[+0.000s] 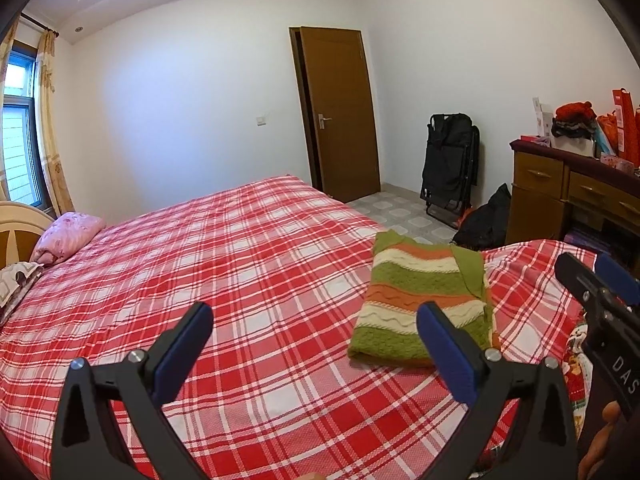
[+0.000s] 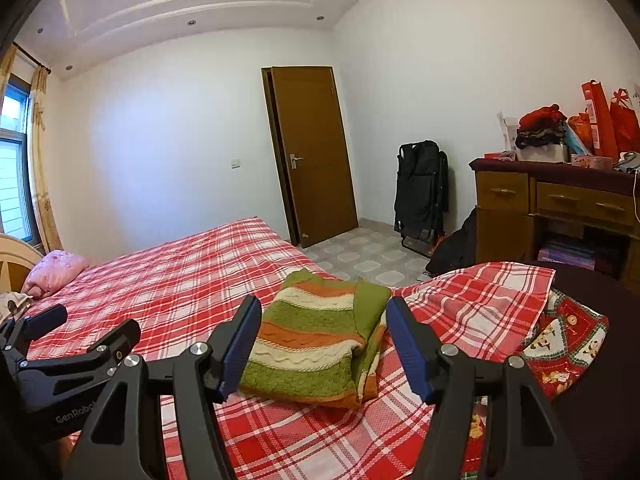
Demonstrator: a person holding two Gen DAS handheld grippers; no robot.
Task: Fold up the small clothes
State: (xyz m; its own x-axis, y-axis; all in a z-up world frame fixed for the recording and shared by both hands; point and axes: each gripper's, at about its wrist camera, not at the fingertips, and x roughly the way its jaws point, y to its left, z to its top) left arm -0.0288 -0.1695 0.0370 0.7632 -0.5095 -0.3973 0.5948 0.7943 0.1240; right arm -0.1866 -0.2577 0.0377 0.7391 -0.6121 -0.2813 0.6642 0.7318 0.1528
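Note:
A small knitted sweater with green, cream and orange stripes lies folded in a flat rectangle on the red plaid bedsheet. It also shows in the right wrist view. My left gripper is open and empty, held above the sheet just left of the sweater. My right gripper is open and empty, held above the near part of the sweater with its fingers on either side. The right gripper shows at the right edge of the left wrist view, and the left gripper at the lower left of the right wrist view.
A pink pillow lies by the headboard at far left. A Christmas-print cloth lies at the bed's right corner. Beyond the bed stand a wooden desk piled with clothes and red bags, a folded black chair and a brown door.

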